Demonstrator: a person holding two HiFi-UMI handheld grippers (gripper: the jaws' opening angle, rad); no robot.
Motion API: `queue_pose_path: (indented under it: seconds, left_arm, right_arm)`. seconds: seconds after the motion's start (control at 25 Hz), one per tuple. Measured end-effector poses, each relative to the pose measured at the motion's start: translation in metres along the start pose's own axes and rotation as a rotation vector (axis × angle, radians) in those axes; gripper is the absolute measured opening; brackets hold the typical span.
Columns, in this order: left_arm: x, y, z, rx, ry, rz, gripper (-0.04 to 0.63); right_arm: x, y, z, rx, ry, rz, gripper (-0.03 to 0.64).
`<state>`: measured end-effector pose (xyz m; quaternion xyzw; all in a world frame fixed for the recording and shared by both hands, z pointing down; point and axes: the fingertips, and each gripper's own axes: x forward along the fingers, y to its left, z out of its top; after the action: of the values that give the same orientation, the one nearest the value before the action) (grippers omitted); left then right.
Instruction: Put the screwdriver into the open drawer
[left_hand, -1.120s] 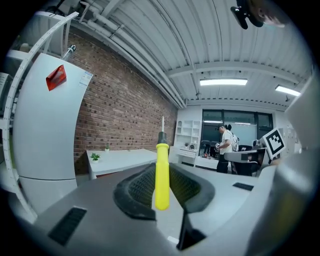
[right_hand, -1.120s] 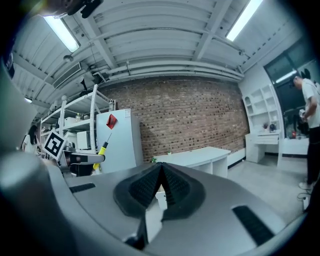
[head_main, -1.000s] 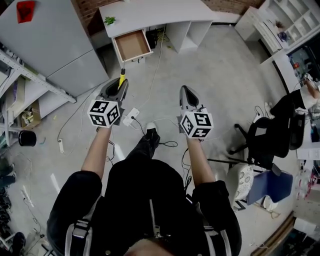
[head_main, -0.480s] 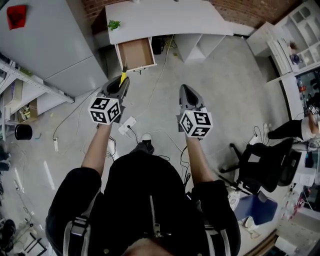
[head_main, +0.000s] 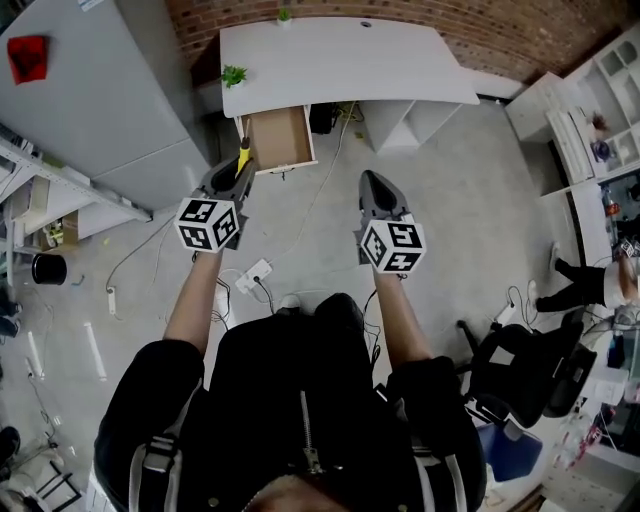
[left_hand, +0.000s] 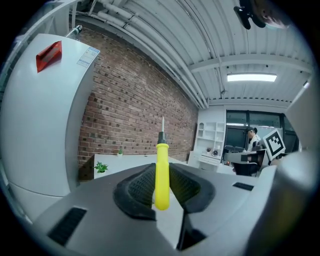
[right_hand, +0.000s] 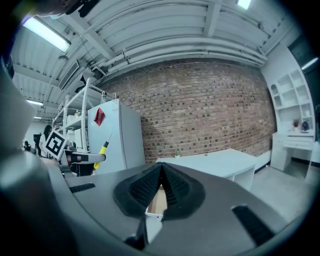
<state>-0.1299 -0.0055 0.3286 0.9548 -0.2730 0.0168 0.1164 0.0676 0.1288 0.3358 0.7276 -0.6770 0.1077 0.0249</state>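
Now drawer (head_main: 279, 138) closer than a second ago | left tool (head_main: 242, 163) clenched on screwdriver (left_hand: 161, 175) | right tool (head_main: 367, 177) closed, empty

An office-like workshop; a white desk (head_main: 340, 60) stands against a brick wall (head_main: 500, 30), with a small plant (head_main: 234, 75) on its left end and an open drawer (head_main: 278, 138) below; left of the desk are a grey cabinet (head_main: 100, 100) and metal racks (head_main: 40, 180); right of it, white shelves (head_main: 590, 100); in front, a power strip (head_main: 251, 274) on the concrete floor (head_main: 450, 200) and 1 office chair (head_main: 512, 365).
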Motion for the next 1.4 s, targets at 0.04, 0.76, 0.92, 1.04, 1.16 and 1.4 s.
queue_pose_path:
  seconds: [0.04, 0.76, 0.92, 1.04, 1.16, 1.4]
  left_arm:
    - [0.005, 0.003, 0.000, -0.001, 0.000, 0.007, 0.091]
    - [0.169, 0.060, 0.007, -0.029, -0.030, 0.301, 0.091]
    - [0.207, 0.062, 0.027, -0.009, -0.071, 0.354, 0.091]
    - [0.231, 0.062, 0.039, -0.003, -0.088, 0.386, 0.091]
    - [0.247, 0.068, 0.047, 0.005, -0.093, 0.411, 0.091]
    - [0.256, 0.085, 0.065, 0.014, -0.127, 0.453, 0.091]
  right_arm:
    - [0.006, -0.003, 0.000, 0.002, -0.001, 0.007, -0.002]
    - [0.228, -0.127, 0.032, -0.030, 0.033, 0.287, -0.002]
    - [0.280, -0.149, 0.054, -0.043, 0.041, 0.375, -0.002]
    - [0.307, -0.162, 0.065, -0.054, 0.047, 0.421, -0.002]
    - [0.324, -0.168, 0.071, -0.064, 0.044, 0.450, -0.002]
    - [0.353, -0.167, 0.068, -0.053, 0.063, 0.493, -0.002]
